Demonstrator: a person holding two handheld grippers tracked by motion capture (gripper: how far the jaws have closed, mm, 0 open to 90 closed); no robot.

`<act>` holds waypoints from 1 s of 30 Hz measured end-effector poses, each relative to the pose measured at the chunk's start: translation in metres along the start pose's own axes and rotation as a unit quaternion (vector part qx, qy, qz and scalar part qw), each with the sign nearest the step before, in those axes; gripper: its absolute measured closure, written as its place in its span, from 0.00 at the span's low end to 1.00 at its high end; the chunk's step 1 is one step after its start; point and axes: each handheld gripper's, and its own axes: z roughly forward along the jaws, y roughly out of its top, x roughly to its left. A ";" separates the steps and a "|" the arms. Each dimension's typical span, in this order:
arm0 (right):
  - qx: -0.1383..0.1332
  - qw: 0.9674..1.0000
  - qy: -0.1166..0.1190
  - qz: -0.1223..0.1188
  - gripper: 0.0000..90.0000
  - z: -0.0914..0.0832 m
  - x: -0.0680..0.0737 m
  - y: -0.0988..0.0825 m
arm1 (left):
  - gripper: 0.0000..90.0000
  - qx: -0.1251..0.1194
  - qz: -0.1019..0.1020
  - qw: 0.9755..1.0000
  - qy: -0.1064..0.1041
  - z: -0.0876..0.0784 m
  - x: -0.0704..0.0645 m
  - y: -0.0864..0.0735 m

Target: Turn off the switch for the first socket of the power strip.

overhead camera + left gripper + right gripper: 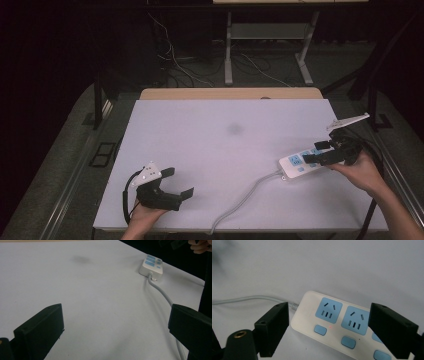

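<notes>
**A:** Where's the right gripper at?

**B:** Fingers spread wide, holding nothing, with the power strip just beyond and between them on the table. My guess is it's going for a switch, so I'd come down straight.

**A:** Left gripper?

**B:** Wide too, empty, with the strip well ahead of them.

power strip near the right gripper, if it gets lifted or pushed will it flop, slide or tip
The power strip looks like a rigid plastic bar, so it likely stays stiff. Its smooth, flat body probably slides on the table rather than tipping. The curved cord looks floppy and would likely drag behind.
</notes>
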 end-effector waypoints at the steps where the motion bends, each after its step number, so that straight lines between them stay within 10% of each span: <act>1: 0.004 1.000 0.001 -0.001 0.21 0.001 0.000 0.000 | 0.00 0.000 0.000 1.000 0.000 0.000 0.000 0.000; 30: 0.091 0.994 0.055 -0.030 1.00 0.029 -0.005 0.006 | 0.00 0.005 0.003 1.000 0.000 0.002 0.000 0.000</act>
